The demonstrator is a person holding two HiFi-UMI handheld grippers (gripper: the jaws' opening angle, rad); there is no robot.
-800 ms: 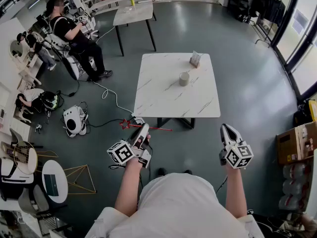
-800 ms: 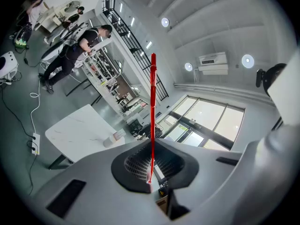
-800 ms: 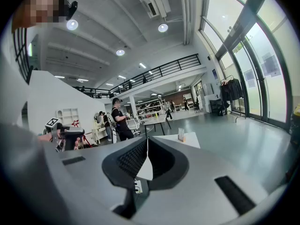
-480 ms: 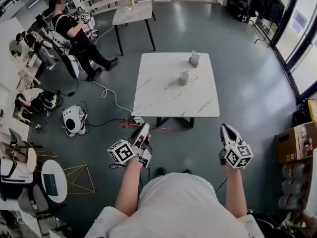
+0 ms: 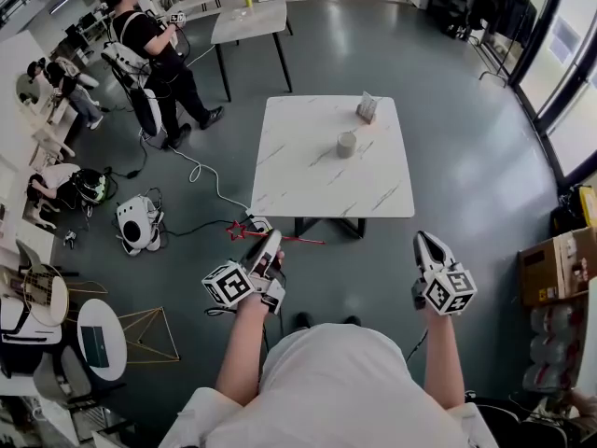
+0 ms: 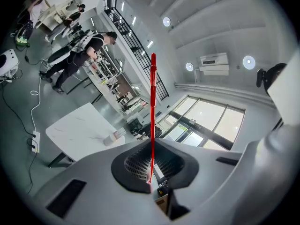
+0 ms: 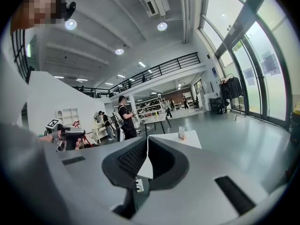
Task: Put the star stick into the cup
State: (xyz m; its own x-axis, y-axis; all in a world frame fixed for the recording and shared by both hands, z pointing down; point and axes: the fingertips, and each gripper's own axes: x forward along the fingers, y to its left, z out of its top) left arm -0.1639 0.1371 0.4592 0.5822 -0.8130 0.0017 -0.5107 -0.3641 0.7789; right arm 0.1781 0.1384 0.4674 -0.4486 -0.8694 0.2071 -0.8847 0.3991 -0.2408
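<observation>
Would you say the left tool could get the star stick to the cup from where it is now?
Probably not yet. The left tool, shut on the star stick, is well short of the table, and the cup stands near its middle. Nothing blocks the way; stepping closer should do.

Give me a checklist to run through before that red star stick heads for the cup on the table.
1. Star stick clamped in left gripper: ok.
2. Cup upright on table: ok.
3. Cup within reach: not ok, the table stands well ahead of the person.
4. Cup empty inside: cannot tell.
5. Right gripper shut, holding nothing: ok.
6. Card stand apart from the cup: ok.
</observation>
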